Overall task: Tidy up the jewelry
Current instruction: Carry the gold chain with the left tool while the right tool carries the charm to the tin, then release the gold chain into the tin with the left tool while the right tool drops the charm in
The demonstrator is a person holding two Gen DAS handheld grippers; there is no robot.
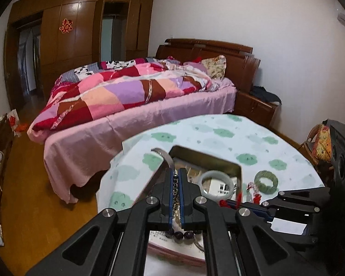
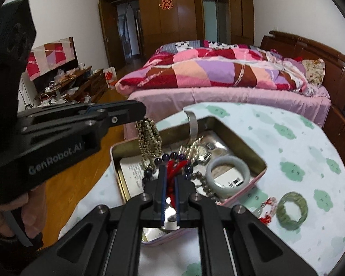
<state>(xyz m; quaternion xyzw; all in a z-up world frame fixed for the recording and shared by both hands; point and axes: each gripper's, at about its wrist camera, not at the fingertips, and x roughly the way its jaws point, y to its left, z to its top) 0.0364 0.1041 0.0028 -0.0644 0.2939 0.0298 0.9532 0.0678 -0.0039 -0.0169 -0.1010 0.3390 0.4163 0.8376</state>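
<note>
An open metal tin [image 2: 241,138] [image 1: 207,154] sits on the round table and holds several pieces of jewelry. My left gripper [image 1: 177,172] is shut on a speckled bead necklace [image 2: 149,138], which hangs over the tin's left side. My right gripper [image 2: 171,172] is shut on a red cord [image 2: 176,164] above the tin's near part. A pale jade bangle [image 2: 227,159] [image 1: 216,173], a watch [image 2: 204,155] and dark purple beads [image 2: 165,157] lie inside. A silver cuff [image 2: 192,124] leans on the far rim. On the cloth to the right lie a green bangle [image 2: 281,216] [image 1: 257,181] and a red-and-white charm [image 2: 268,207].
The table wears a white cloth with green patches [image 2: 287,138]; its edge drops to the wooden floor [image 2: 64,184] on the left. A bed with a patchwork quilt [image 2: 218,71] stands beyond. A person's hand [image 2: 32,209] holds the left gripper's handle. A cluttered low cabinet [image 2: 76,80] is far left.
</note>
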